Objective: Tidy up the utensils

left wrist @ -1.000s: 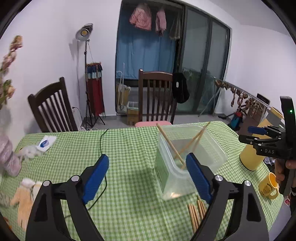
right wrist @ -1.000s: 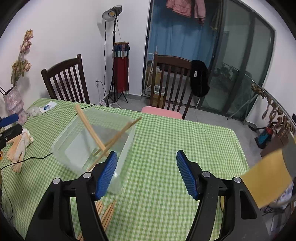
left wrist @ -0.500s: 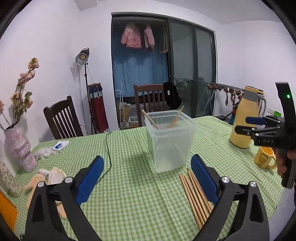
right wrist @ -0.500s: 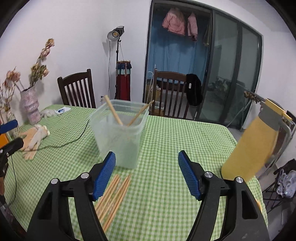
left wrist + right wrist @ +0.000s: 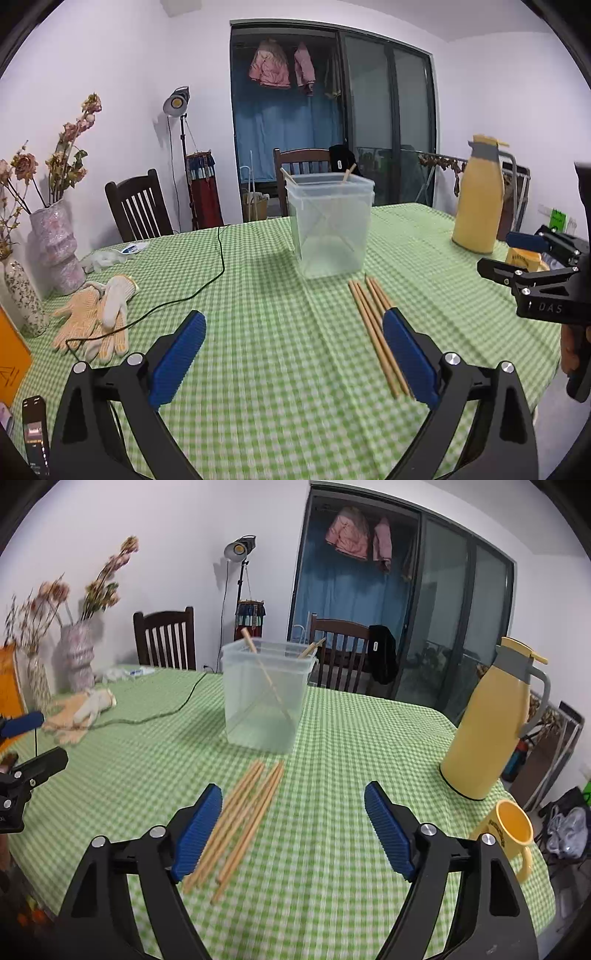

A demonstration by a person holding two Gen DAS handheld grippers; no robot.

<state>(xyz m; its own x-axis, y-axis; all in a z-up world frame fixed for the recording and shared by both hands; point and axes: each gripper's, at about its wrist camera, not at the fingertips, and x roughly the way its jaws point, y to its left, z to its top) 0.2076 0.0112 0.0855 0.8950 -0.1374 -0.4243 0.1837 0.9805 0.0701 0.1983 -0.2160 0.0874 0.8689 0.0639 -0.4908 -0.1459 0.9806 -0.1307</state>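
Right hand-held gripper's (image 5: 293, 830) view alone: whole yellow mug (image 5: 511, 830) beside jug (image 5: 487, 723).

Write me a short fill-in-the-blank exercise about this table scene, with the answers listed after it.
1. Two chopsticks lean crossed inside the clear ____ container.
2. The loose chopsticks lie on the ____ checked tablecloth.
3. Beside the yellow jug stands a yellow ____.
4. The right gripper holds ____ between its blue pads.

Missing words: plastic; green; mug; nothing
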